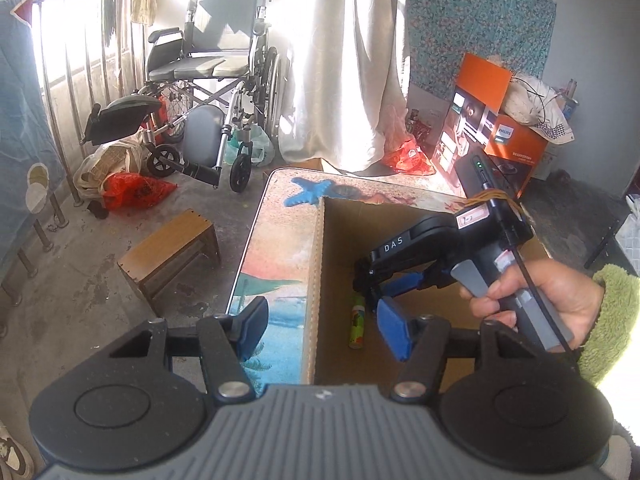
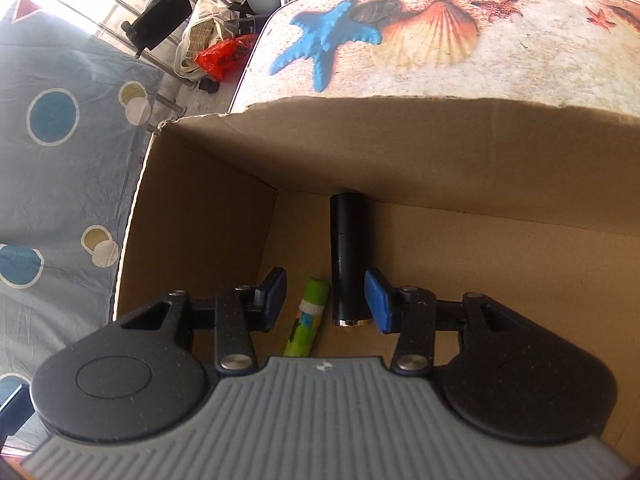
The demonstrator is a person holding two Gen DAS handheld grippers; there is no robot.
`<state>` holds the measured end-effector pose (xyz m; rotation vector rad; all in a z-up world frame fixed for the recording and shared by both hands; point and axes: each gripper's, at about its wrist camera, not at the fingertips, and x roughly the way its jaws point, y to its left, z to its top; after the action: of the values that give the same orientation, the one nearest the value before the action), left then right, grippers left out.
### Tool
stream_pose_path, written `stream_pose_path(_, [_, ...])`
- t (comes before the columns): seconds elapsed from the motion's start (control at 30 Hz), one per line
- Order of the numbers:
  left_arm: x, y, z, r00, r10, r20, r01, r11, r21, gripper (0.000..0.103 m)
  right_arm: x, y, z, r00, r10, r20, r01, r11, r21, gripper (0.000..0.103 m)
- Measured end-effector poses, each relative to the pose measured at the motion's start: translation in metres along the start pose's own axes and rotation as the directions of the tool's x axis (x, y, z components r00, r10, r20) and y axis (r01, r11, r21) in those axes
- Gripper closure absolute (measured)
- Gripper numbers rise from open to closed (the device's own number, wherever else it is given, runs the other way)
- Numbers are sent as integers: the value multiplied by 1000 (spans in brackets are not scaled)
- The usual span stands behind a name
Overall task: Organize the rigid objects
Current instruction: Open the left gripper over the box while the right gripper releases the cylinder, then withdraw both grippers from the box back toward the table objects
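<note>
An open cardboard box (image 2: 360, 144) stands on a table with a seashell-print cover (image 2: 440, 40). On the box floor lie a black cylinder (image 2: 346, 256) and, beside it, a green glue stick (image 2: 306, 316). My right gripper (image 2: 326, 300) is down inside the box and open. Both items lie between its blue pads, and neither is pressed. In the left wrist view a hand holds that right gripper (image 1: 380, 284) over the glue stick (image 1: 357, 322). My left gripper (image 1: 324, 328) is open and holds nothing. It hovers above the box's left wall (image 1: 316, 264).
On the floor to the left are a wooden stool (image 1: 172, 252), a wheelchair (image 1: 216, 80) and red bags (image 1: 136, 194). An orange carton (image 1: 500, 120) stands behind the table. A blue dotted cloth (image 2: 60, 160) hangs left of the box.
</note>
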<state>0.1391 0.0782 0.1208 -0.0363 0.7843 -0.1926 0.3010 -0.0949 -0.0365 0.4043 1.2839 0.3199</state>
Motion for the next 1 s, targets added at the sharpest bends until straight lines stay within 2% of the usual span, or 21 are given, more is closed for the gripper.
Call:
stream_pose_path(0.17, [-5,1,-4,1000,-6,3,7,1000,-23,41,-6,12,-2,999,39,5,-39,999,-12,56])
stream_pose_path(0.33, [-11,-2,-9,1000,-25,14,25,999,-28,38,-37,6,-16,997,68,35,-67,998,-14,53])
stream_pose_path(0.43, [-15,-5,-13,999,-44,23,45,998,-37,35,-69,-1,-28,992,96,77,-95,995,-23,52])
stream_pose_path(0.5, [-19,-8,-16,998,-59,35,60,997,-40,30,-100,-9,-42,986,116,121,-112,993,-39,51])
stream_pose_path(0.63, [-29,-18,-23,992,-112,62,113,993,-27,21,-162,-22,-78,970,110,219,-94,992,-85,51])
stream_pose_path(0.77, [-39,-34,-34,985,-150,88,150,989,2,19,-231,-40,-132,932,99,347,-57,990,-129,50])
stream_pose_path(0.83, [-41,-38,-42,974,-200,105,204,978,-37,12,-259,-49,-160,908,102,406,-50,989,-138,49])
stream_pose_path(0.9, [-41,-38,-52,959,-267,98,277,954,-112,2,-285,-60,-192,879,103,466,-42,989,-140,48])
stream_pose_path(1.0, [-37,-39,-67,941,-333,64,339,925,-174,1,-310,-77,-238,839,107,534,-47,991,-126,47])
